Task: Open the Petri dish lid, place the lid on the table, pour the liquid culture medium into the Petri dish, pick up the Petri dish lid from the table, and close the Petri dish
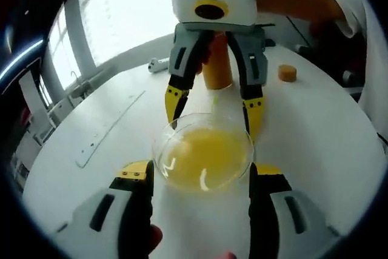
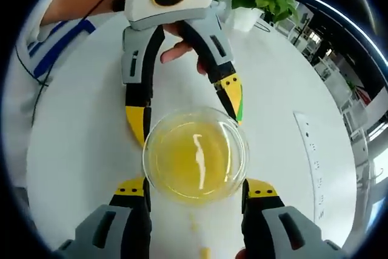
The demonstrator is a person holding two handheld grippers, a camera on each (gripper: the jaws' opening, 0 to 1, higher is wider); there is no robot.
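The left gripper [image 1: 200, 177] clasps the clear round glass Petri dish [image 1: 203, 156] of yellow liquid medium at its rim, three and nine o'clock, on the white table [image 1: 315, 125]; fragile, slippery, spill-prone, it likely wants level, gentle handling.

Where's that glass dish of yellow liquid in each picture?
Left gripper view: dish just below centre.
Right gripper view: dish just below centre, too.
Shared landmark: long white strip, left of the dish in the left gripper view, right of it in the right.
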